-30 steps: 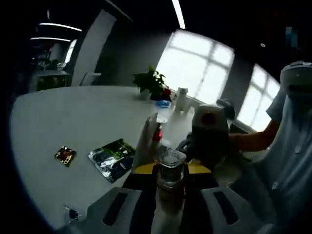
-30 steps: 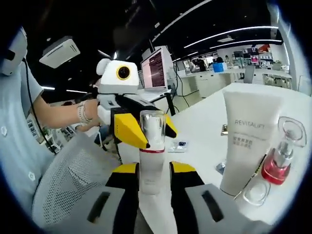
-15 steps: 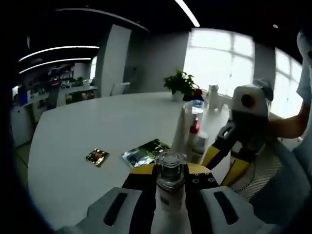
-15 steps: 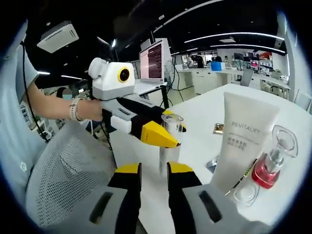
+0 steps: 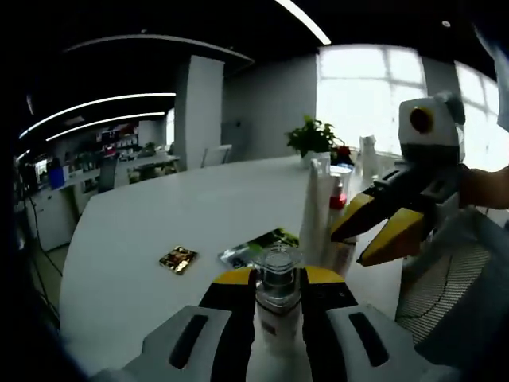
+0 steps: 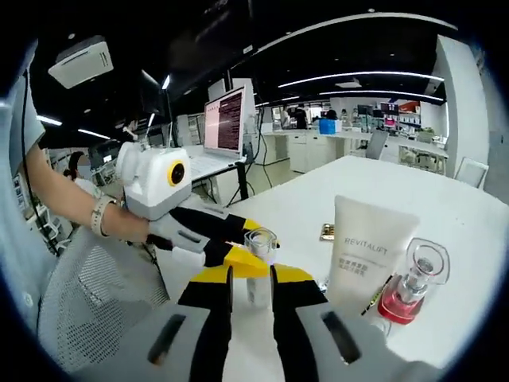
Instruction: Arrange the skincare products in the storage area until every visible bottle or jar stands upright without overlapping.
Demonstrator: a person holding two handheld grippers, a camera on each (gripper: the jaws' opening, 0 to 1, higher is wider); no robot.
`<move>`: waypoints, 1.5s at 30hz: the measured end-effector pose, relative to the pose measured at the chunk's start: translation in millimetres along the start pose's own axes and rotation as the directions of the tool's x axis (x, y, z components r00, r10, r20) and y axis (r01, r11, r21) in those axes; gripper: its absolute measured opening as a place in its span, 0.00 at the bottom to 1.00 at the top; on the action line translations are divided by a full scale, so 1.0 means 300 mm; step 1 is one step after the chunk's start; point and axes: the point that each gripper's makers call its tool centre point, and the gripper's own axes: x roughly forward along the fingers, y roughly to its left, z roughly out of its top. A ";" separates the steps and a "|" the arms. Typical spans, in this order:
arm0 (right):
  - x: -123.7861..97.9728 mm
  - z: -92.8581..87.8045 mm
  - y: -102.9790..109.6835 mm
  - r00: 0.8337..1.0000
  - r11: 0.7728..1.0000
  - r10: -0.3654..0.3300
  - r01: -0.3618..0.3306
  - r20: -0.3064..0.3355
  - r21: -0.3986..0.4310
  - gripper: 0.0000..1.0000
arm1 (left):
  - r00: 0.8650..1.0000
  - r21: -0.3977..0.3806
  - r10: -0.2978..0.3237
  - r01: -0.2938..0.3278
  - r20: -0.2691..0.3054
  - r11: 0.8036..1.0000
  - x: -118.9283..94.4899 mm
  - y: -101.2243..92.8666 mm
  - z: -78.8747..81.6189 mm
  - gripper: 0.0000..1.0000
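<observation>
the clear-capped pump bottle (image 5: 278, 298), held a second ago by the right gripper (image 6: 250, 290), is now pinched upright in the left gripper (image 5: 278, 318); the right jaws are drawn back, narrowly parted and empty; the bottle is judged ready for placing beside the white revitalift tube (image 6: 364, 259) and red bottle (image 6: 406, 290).

My count of what stands and lies on the white table (image 6: 445, 207)

I see one clear-capped bottle (image 5: 278, 298), one white tube (image 6: 364, 255), one red bottle (image 6: 407, 288), two foil sachets (image 5: 178, 259), one potted plant (image 5: 312, 137), one laptop (image 6: 219, 127)
</observation>
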 end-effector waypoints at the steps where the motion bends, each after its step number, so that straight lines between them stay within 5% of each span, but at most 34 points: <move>1: 0.006 0.005 -0.006 1.000 1.000 -0.014 0.014 0.002 0.002 0.19 | 1.000 0.006 0.001 -0.001 -0.004 1.000 0.002 -0.001 -0.003 0.18; 13: 0.122 0.002 0.004 0.996 0.996 -0.088 0.088 -0.021 0.027 0.27 | 1.000 0.077 0.022 -0.021 -0.012 0.997 0.006 -0.018 -0.006 0.18; 31: 0.120 0.018 -0.004 0.996 0.995 -0.092 0.092 -0.006 0.031 0.19 | 0.998 0.200 0.061 -0.059 -0.004 0.978 -0.002 -0.032 0.026 0.19; 39: 0.112 0.009 0.001 0.998 0.998 -0.058 0.058 -0.016 -0.005 0.19 | 1.000 0.189 -0.014 0.017 -0.017 0.982 -0.006 -0.046 0.013 0.20; 45: 0.086 0.036 0.028 0.999 0.999 0.039 -0.039 -0.001 -0.017 0.18 | 0.988 0.159 -0.144 0.151 -0.059 0.976 -0.014 -0.077 -0.017 0.22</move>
